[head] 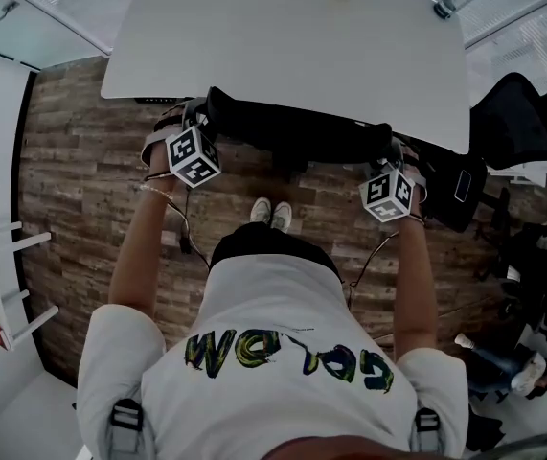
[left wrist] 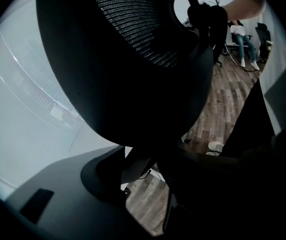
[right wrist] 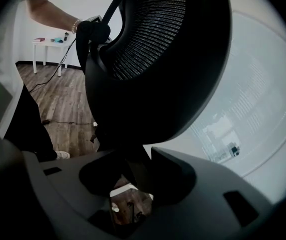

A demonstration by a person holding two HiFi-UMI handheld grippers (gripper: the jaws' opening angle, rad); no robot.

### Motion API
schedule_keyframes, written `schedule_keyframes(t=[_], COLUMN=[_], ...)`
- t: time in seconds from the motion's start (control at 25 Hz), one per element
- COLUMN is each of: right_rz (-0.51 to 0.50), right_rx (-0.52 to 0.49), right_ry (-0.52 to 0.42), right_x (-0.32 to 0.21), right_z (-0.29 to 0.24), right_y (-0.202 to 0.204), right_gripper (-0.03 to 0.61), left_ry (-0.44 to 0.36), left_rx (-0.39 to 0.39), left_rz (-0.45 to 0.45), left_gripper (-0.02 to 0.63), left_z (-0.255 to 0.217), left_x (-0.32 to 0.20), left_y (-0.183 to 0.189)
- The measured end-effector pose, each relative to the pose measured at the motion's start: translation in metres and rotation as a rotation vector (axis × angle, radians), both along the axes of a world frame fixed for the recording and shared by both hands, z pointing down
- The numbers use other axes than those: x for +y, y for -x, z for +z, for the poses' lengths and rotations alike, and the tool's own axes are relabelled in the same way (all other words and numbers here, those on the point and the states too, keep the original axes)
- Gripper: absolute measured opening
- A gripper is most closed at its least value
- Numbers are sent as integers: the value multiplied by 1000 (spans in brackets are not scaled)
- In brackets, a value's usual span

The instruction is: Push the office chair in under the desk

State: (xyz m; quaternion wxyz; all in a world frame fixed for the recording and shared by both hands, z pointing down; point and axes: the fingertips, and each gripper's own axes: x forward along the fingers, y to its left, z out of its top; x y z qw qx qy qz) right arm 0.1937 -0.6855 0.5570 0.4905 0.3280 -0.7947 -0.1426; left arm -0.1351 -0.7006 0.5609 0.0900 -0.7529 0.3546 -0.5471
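The white desk [head: 254, 36] fills the top of our head view. Against its near edge we see only the top rim of the office chair [head: 292, 127], a dark bar lying left to right. The chair faces the desk, and its seat and base are hidden. The left gripper [left wrist: 140, 166] pinches the backrest's left rim, but we lose one jaw in shadow. The right gripper [right wrist: 130, 171] is clamped on the right rim.

Left arm [head: 144, 247], right arm [head: 415, 276] stretched forward, near straight. Left gripper [head: 193, 125] [left wrist: 143, 174] at left end of office chair backrest [head: 292, 127], jaws closed on its rim. Right gripper [head: 394, 159] [right wrist: 127, 184] at right end, jaws clamped on backrest frame.
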Motion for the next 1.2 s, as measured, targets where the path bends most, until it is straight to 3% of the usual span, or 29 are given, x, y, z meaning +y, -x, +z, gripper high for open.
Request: schedule_keyframes(t=[0.48, 0.64, 0.8, 1.0, 1.2], right_rz=[21, 68, 178, 320, 381], right_rx=[-14, -76, -198, -394, -621], right_ry=[-2, -8, -12, 6, 0], right_x=[-8, -5, -1, 19, 44], right_z=[0, -6, -34, -62, -99], right_y=[-4, -4, -15, -31, -23], right_gripper=[176, 201, 161, 123, 94], left_ry=[-19, -51, -78, -75, -89], left_rx=[16, 40, 195, 342, 581], left_rz=[14, 14, -63, -184, -328], left_gripper=[192, 196, 207, 140, 77], left_z=[-1, -4, -26, -43, -63], left_x=[-3, 0, 8, 29, 48], left_y=[-3, -2, -8, -5, -1])
